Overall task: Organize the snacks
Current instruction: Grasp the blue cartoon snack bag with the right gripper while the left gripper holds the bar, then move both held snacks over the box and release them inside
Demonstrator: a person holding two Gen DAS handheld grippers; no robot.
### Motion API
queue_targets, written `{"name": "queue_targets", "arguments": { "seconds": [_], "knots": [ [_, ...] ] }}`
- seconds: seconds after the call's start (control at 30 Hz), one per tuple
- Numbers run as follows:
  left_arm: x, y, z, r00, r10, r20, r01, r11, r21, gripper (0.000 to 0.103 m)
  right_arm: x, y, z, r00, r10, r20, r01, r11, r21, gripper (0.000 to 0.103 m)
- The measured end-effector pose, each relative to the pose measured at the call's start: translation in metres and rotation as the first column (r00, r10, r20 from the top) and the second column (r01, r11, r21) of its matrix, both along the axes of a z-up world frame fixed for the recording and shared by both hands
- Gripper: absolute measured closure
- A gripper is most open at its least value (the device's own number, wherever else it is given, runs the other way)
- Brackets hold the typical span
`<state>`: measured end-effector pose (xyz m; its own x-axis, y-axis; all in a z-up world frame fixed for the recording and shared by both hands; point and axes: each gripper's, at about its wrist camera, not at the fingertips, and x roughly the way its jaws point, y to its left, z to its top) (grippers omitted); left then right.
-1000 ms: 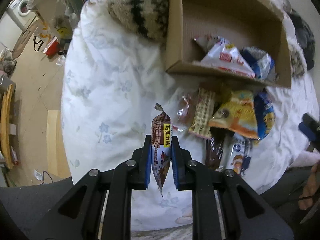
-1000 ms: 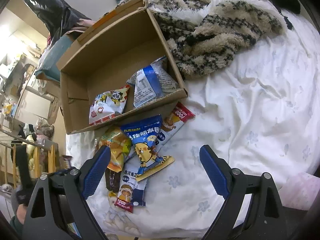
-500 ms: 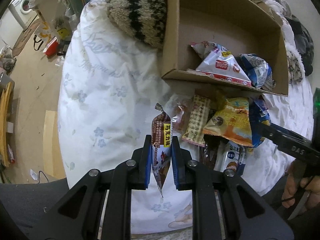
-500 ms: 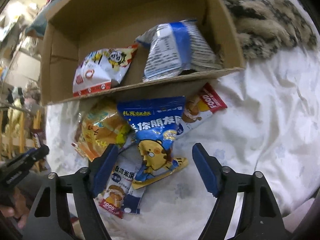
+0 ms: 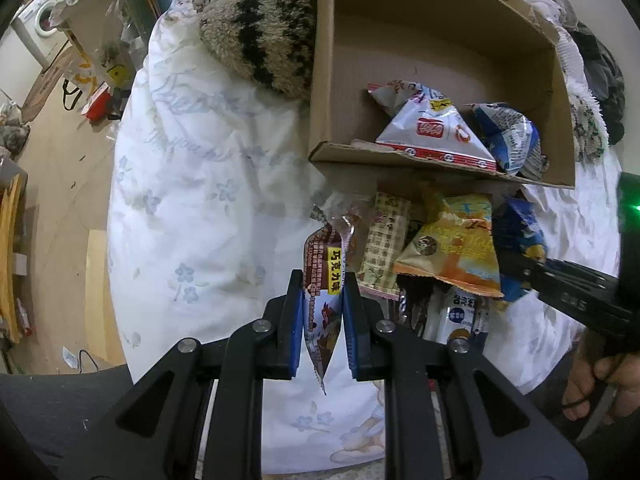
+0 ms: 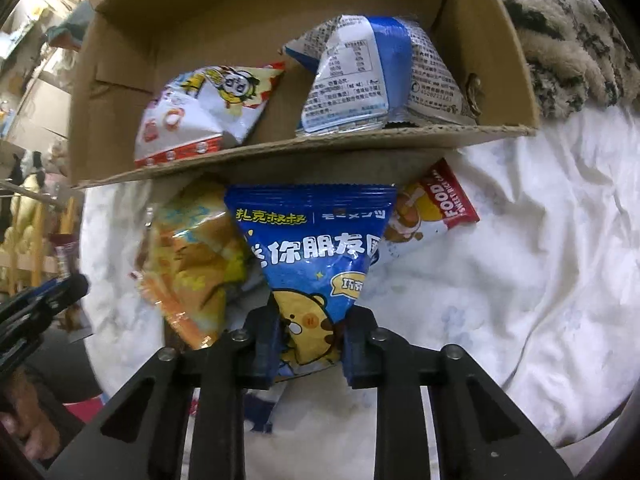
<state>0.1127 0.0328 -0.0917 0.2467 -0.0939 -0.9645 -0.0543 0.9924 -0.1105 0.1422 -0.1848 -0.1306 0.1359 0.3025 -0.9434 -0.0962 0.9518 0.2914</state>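
Blue triangular snack packet (image 6: 316, 264), lying on the bed (image 6: 520, 280) just in front of the cardboard box (image 6: 512, 60), its narrow lower end now between the fingers of the right gripper (image 6: 308, 344). A second ago these fingers stood wide apart above the heap; they have since dropped onto the packet and are closing, the blue pads apparently already pressing its sides, though wrapper folds partly hide the contact. The change suggests the pick is nearly secured, with lifting into the box the likely next step. To the left of the fingers lies an orange packet (image 6: 192, 264); to the right, a red-edged packet (image 6: 436, 208). Beyond the fingertips, inside the box, rest a white-and-red bag (image 6: 200, 120) and a blue-and-white bag (image 6: 372, 76). The left wrist view alone shows the left gripper (image 5: 322, 320) clenched as before on a slim brown chocolate packet (image 5: 324, 280), a beige patterned bar (image 5: 384, 252) in the heap, and the person's hand (image 5: 600, 384) on the right tool.
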Motion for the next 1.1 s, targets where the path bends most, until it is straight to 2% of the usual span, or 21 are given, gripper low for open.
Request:
{"name": "queue_targets", "arguments": {
  "seconds": [0.17, 0.63, 0.7, 0.77, 0.9, 1.0, 1.1],
  "knots": [
    [0.002, 0.004, -0.005, 0.999, 0.025, -0.022, -0.025, 1.000, -0.006, 0.088, -0.008, -0.002, 0.009, 1.000, -0.016, 0.021, 0.016, 1.000, 0.010, 0.080],
    [0.001, 0.012, -0.005, 0.998, 0.063, 0.005, -0.063, 0.998, 0.031, 0.088, -0.037, -0.018, 0.056, 0.994, -0.022, 0.104, 0.016, 0.998, 0.056, 0.080],
    [0.003, 0.017, -0.006, 0.996, 0.090, 0.005, -0.090, 0.996, 0.008, 0.088, -0.039, -0.023, 0.062, 0.992, -0.036, 0.119, 0.025, 0.995, 0.095, 0.080],
    [0.003, 0.024, -0.004, 0.993, 0.120, 0.016, -0.121, 0.993, 0.016, 0.088, -0.040, -0.024, 0.076, 0.987, -0.035, 0.156, 0.009, 0.986, 0.168, 0.080],
    [0.000, 0.035, 0.011, 0.984, 0.167, 0.069, -0.168, 0.986, 0.020, 0.088, -0.045, -0.021, 0.108, 0.962, -0.020, 0.271, -0.054, 0.963, 0.263, 0.080],
    [0.001, 0.033, 0.029, 0.983, 0.146, 0.109, -0.147, 0.989, -0.001, 0.088, -0.045, -0.024, 0.119, 0.949, -0.031, 0.314, -0.067, 0.953, 0.297, 0.080],
    [0.006, 0.026, 0.052, 0.979, 0.122, 0.164, -0.125, 0.992, 0.011, 0.088, -0.041, -0.030, 0.123, 0.947, -0.072, 0.314, -0.042, 0.939, 0.340, 0.080]
  ]
}}
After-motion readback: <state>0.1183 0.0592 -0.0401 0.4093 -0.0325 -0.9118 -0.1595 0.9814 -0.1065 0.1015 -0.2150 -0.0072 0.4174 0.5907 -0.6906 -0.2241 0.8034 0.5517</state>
